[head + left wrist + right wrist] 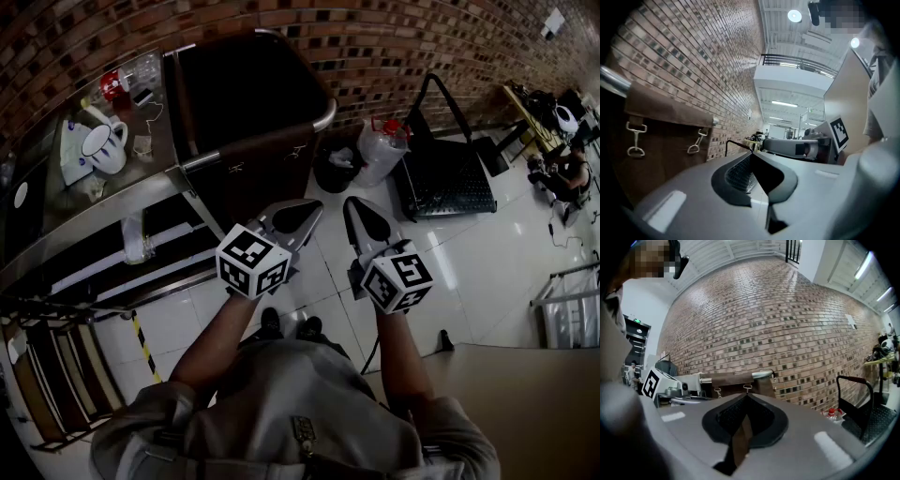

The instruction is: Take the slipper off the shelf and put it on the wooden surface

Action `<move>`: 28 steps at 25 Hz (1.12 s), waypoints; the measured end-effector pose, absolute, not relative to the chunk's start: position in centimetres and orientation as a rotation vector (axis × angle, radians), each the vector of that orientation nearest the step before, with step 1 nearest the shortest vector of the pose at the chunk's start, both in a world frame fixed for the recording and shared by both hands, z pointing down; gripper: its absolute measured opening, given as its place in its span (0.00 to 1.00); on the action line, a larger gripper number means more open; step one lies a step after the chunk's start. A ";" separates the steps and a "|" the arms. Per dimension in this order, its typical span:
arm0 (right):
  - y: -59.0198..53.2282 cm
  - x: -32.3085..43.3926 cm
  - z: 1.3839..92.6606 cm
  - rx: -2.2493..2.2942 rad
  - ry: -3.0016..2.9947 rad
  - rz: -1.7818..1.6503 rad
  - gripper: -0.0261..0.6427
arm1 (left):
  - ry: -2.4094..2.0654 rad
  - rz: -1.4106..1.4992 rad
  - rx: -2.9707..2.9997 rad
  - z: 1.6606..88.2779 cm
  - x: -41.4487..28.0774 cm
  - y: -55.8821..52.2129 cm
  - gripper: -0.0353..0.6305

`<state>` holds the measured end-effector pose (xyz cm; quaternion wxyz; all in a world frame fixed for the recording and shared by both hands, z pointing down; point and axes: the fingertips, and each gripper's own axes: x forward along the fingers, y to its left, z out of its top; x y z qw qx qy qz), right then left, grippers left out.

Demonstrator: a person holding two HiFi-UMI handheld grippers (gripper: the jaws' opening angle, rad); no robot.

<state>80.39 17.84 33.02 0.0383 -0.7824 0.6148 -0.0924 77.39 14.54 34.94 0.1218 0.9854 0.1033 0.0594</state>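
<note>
While both tools are held level in front of the person, no slipper shows plainly anywhere. At the far left stands a low dark rack with brown slats [47, 375]; it may be the shelf, but I cannot tell if a slipper sits there. Next comes the big brown cloth bin with a shiny rail [248, 112]. The grey left gripper [305, 214] is closed tight and holds nothing. So is the grey right gripper [361, 214], likely because nothing is picked up yet. The pale wooden surface [525, 403] lies at the right.
</note>
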 end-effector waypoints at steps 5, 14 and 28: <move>14.4 77.1 33.1 -2.315 2.005 -0.276 0.04 | 0.174 0.152 2.893 34.9 74.0 11.3 0.06; 7.9 69.9 33.5 -2.036 2.320 -0.276 0.04 | -0.231 0.134 2.879 35.5 65.9 5.5 0.06; 1.6 59.0 34.6 -1.744 2.574 -0.285 0.04 | -0.639 0.117 2.814 36.2 53.1 -0.6 0.06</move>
